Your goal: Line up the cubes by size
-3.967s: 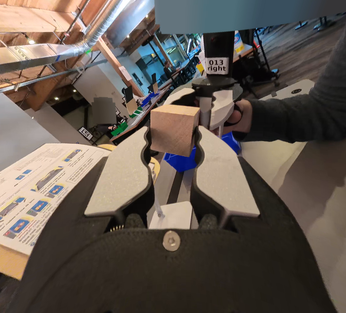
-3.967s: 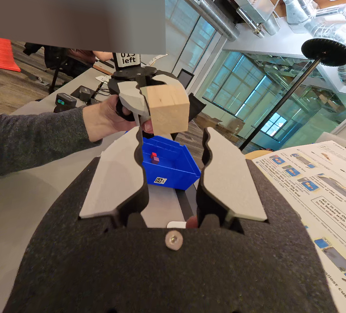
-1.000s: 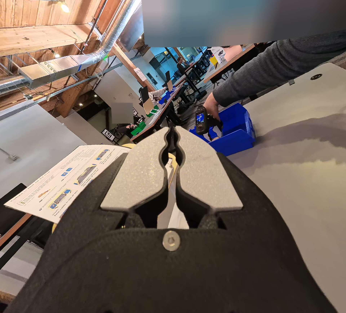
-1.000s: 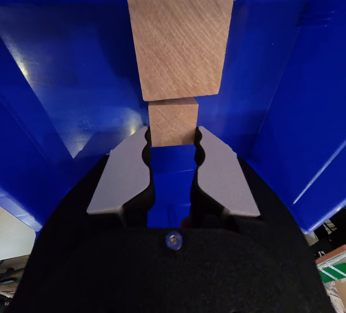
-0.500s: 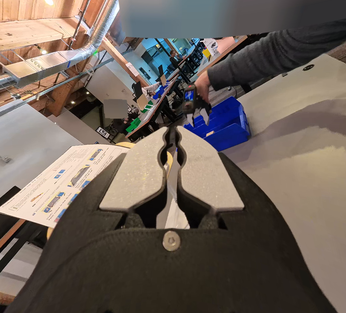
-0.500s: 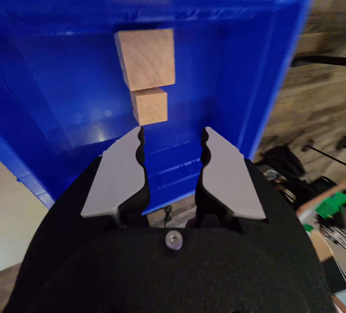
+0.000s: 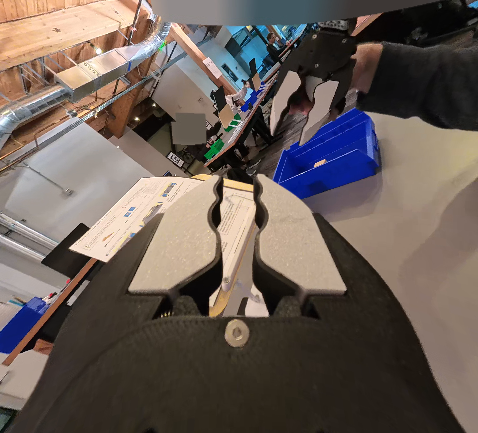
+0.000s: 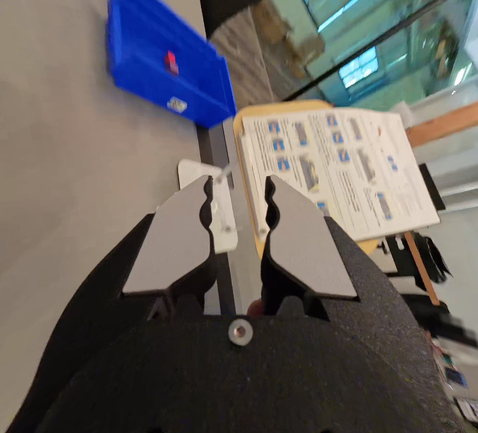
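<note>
We see our left gripper (image 7: 237,182) held above the pale grey worktop (image 7: 413,226), its two grey fingers (image 7: 186,234) parted by a narrow gap with nothing between them; through the gap shows only the white printed instruction sheet (image 7: 144,211) that lies on a light wooden board at the worktop's edge.

Our right gripper (image 7: 292,133) appears in the left wrist view, held by a hand (image 7: 366,68) in a dark grey sleeve, hanging in the air just above the far rim of the blue plastic bin (image 7: 333,174). Its fingers are spread apart and bare. The right wrist view agrees: the two grey fingers (image 8: 178,234) stand well apart with only the worktop, a white flat plate (image 8: 222,229) and the edge of the wooden board behind them. That view is blurred by motion.

Of the cubes, only a sliver of a pale wooden cube (image 7: 320,162) shows over the near wall of the blue bin in the left wrist view; it sits inside the bin, and we cannot tell its size or whether others lie beside it. In the right wrist view a blue bin (image 8: 160,58) stands on the worktop, well apart from the gripper, and inside it we make out a small red cube (image 8: 169,59) touching a darker purplish one (image 8: 173,69), both too blurred to describe further.
</note>
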A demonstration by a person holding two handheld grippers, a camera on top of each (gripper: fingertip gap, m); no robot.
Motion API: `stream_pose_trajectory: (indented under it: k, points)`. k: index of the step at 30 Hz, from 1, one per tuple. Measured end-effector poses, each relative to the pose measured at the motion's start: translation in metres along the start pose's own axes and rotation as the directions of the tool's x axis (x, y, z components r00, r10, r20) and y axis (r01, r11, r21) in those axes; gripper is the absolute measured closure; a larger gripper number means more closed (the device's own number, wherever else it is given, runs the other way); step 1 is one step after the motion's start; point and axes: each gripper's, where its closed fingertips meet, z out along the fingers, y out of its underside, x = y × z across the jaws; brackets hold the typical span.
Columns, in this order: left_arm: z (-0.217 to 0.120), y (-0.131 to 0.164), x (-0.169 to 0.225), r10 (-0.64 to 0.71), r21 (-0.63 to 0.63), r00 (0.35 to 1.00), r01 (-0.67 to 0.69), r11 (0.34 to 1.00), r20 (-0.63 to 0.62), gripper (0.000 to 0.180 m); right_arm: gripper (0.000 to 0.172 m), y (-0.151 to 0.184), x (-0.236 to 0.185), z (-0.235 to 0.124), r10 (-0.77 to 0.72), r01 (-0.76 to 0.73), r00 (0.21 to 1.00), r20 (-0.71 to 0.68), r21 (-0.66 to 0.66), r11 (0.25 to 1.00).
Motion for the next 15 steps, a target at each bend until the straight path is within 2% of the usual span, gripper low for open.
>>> stream_pose_trajectory:
  k: [2, 5, 7, 10, 15]
  points:
    - [-0.003, 0.002, -0.002, 0.009, -0.017, 1.0, -0.009, 1.0, 0.012, 0.159, 0.134, -0.026, -0.004, 0.015, 0.013, -0.013, 1.0, 0.003, 0.083, 0.996]
    - [-0.003, 0.01, -0.004, 0.02, -0.059, 1.0, -0.019, 0.998, 0.014, 0.159, 0.133, -0.049, -0.014, 0.031, 0.025, -0.029, 0.999, 0.025, 0.177, 0.984]
    - [0.001, 0.016, -0.004, 0.022, -0.08, 1.0, -0.022, 0.997, 0.008, 0.158, 0.132, -0.053, -0.024, 0.036, 0.012, -0.03, 0.996, 0.083, 0.227, 0.973]
    - [0.01, 0.029, -0.004, 0.026, -0.129, 1.0, -0.026, 0.991, -0.001, 0.155, 0.132, -0.051, -0.023, 0.038, 0.02, -0.039, 0.996, 0.084, 0.233, 0.972]
    - [0.017, 0.067, -0.01, 0.092, -0.337, 0.995, -0.073, 0.939, 0.043, 0.152, 0.132, -0.046, -0.02, 0.035, 0.008, -0.022, 0.998, 0.068, 0.218, 0.976]
